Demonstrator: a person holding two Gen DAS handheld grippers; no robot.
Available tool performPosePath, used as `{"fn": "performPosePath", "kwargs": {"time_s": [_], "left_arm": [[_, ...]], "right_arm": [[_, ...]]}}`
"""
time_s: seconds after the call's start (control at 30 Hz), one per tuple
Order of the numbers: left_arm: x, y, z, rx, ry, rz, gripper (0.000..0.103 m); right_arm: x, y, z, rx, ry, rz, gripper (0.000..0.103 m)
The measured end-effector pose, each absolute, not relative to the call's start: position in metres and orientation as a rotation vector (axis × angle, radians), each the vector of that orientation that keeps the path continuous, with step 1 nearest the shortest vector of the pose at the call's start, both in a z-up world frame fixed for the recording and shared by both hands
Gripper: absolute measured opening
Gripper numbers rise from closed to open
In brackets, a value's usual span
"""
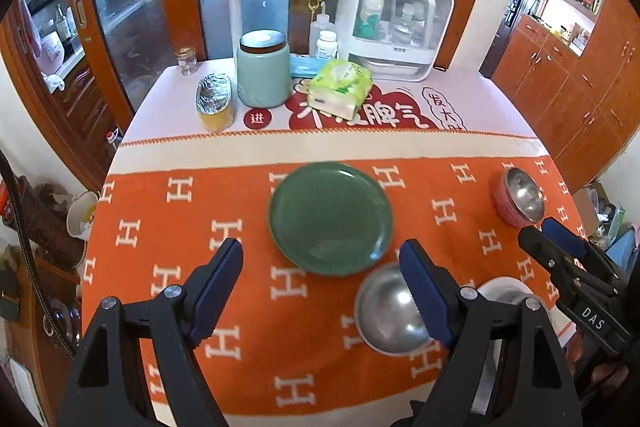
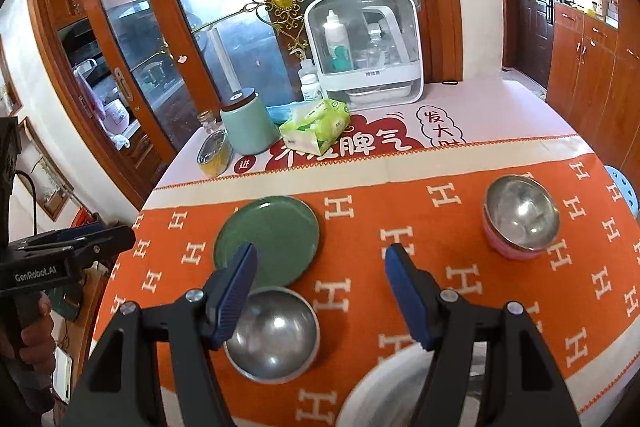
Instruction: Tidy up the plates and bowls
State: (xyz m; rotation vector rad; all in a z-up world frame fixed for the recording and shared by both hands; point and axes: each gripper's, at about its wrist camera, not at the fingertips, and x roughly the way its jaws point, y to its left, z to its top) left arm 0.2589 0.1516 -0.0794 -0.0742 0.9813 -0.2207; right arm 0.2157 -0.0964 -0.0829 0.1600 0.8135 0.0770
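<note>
Table: we see an orange cloth (image 1: 256,307) with white H marks covering the near part of the table; a white cloth with red print lies behind it.
Back of table: a pale green jar (image 1: 263,69), a foil-topped tub (image 1: 215,101), a green tissue pack (image 1: 341,87), a small glass jar (image 1: 186,60) and a white storage case (image 1: 394,27) holding bottles stand well apart from the dishes.
Green plate: the green plate (image 1: 330,218) lies flat near the middle of the orange cloth, face up.
Steel bowl: the steel bowl (image 2: 274,333) sits just beside the plate's near edge, mouth up.
Pink bowl: the pink bowl (image 2: 520,223) with a steel lining stands upright, well apart to the right.
White dish: a white dish (image 2: 390,387) lies at the near edge, partly hidden by the right tool's finger.
Left tool: we see the left tool (image 1: 322,267) hovering wide open over the plate's near edge, holding nothing.
Right tool: the right tool (image 2: 320,275) hangs wide open above the cloth between the steel bowl and pink bowl, empty.
</note>
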Motion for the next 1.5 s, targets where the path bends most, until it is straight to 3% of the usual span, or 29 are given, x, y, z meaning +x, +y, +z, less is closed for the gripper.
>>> {"fn": "performPosePath", "kwargs": {"time_s": [0.57, 1.0, 1.5], "left_arm": [[0.34, 0.193, -0.153, -0.095, 1.144, -0.284, 0.079], [0.373, 0.173, -0.226, -0.166, 1.296, -0.372, 0.079], [0.392, 0.165, -0.276, -0.201, 1.358, -0.405, 0.079]], "right_arm": [[0.277, -0.074, -0.138, 0.407, 0.927, 0.031, 0.067], [0.301, -0.084, -0.208, 0.598, 1.151, -0.021, 0.067], [0.323, -0.072, -0.249, 0.607, 1.271, 0.043, 0.067]]}}
